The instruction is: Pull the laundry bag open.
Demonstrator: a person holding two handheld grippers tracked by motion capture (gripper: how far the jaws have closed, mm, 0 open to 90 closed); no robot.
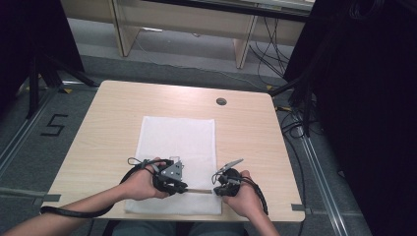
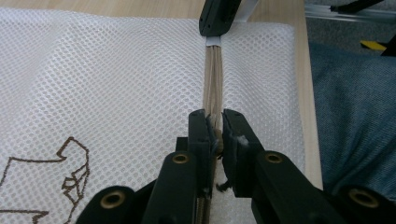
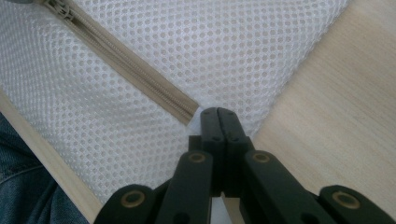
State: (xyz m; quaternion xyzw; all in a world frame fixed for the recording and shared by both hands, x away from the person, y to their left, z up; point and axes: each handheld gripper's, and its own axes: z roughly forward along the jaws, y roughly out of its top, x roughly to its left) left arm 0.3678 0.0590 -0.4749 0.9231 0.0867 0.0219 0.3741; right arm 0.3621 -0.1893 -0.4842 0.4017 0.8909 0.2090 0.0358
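A white mesh bag (image 1: 177, 137) lies flat on the wooden table (image 1: 113, 108), with a beige zipper (image 1: 199, 191) along its near edge. My left gripper (image 1: 185, 189) points right along that zipper. In the left gripper view, the left gripper (image 2: 215, 117) is shut on the zipper (image 2: 213, 74), which runs straight away to the right gripper (image 2: 217, 21). My right gripper (image 1: 215, 191) faces it from the right. In the right gripper view, the right gripper (image 3: 218, 113) is shut on the mesh bag (image 3: 233, 51) just past the zipper (image 3: 140, 74) end.
The table's near edge (image 3: 46, 154) lies just past the bag, with the person's jeans (image 2: 355, 116) beyond it. A cable hole (image 1: 221, 102) sits at the table's far side. A brown printed outline (image 2: 70, 163) marks the mesh. Black stands and cables flank the table.
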